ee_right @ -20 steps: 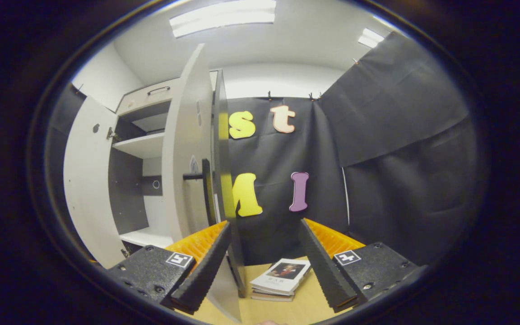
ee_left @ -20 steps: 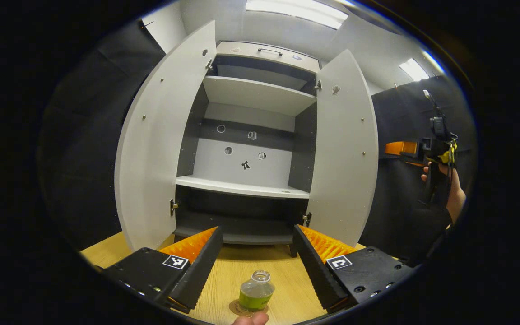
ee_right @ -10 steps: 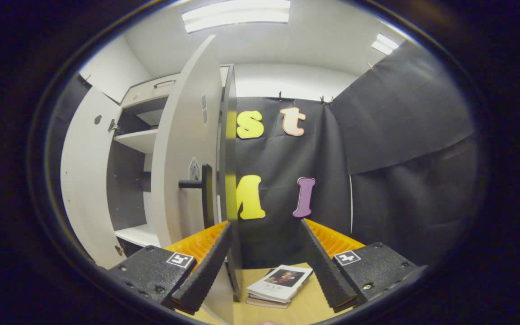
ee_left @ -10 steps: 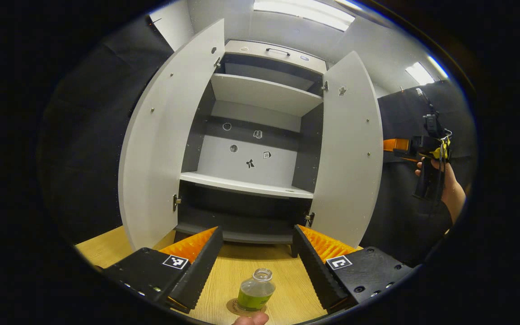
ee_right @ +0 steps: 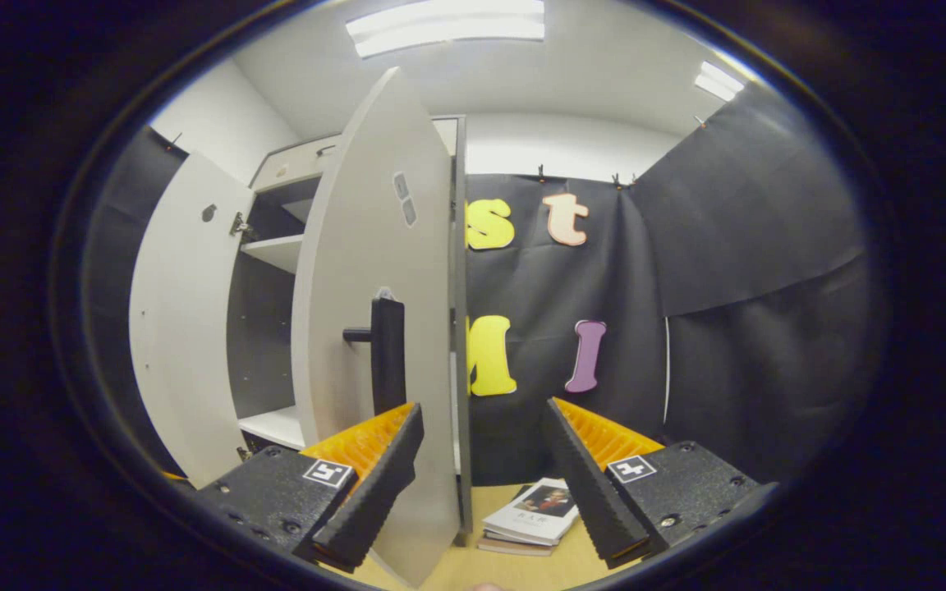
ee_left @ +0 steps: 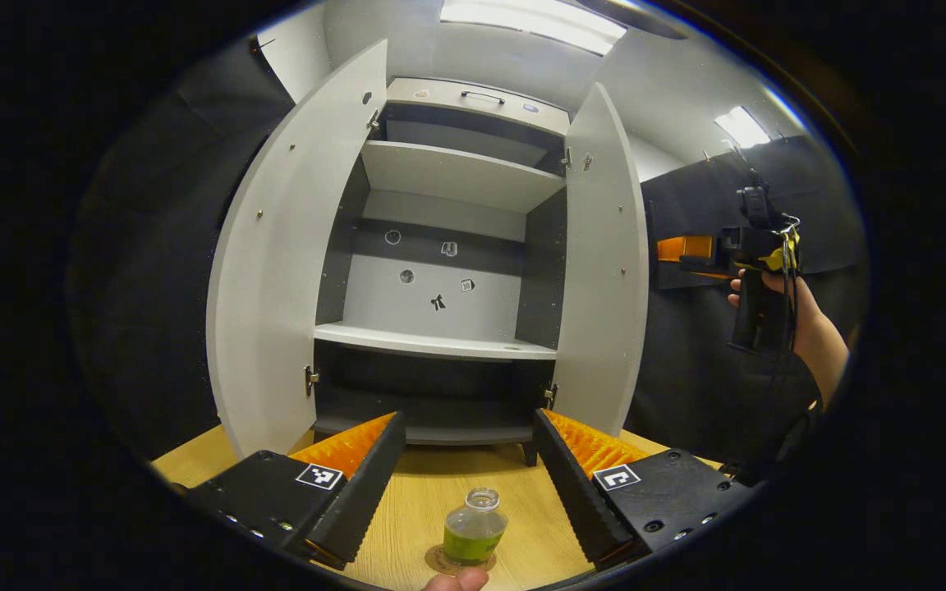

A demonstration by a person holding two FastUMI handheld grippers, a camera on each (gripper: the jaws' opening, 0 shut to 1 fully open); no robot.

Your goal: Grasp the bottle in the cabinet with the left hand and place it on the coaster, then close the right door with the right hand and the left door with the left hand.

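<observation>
- Bottle [ee_left: 474,535]: a small clear plastic one with green liquid and no cap. We see it standing upright on a round brown coaster [ee_left: 438,562] near the front edge of the wooden tabletop [ee_left: 415,492], so it already lies where the task wants it.
- Our left gripper [ee_left: 466,476] hangs above the bottle with its tongs spread wide, pinching nothing.
- Our right gripper [ee_right: 481,484] also has its tongs spread and holds nothing; in the left gripper view a hand [ee_left: 773,291] holds it out beyond the right door.
- What has just changed: the tall white right door [ee_left: 600,263] of the white cabinet [ee_left: 448,205] has swung a little inward since a second ago. We judge its closing is under way. Whether the gripper touches the door, we cannot tell.
- The door's outer face carries a black bar handle [ee_right: 388,355], just left of our right gripper.
- The white left door [ee_left: 292,246] stands wide open.
- Open room: the bottle stands in front of the cabinet, apparently outside both doors' sweep. A stack of books [ee_right: 534,517] lies to the cabinet's right.
</observation>
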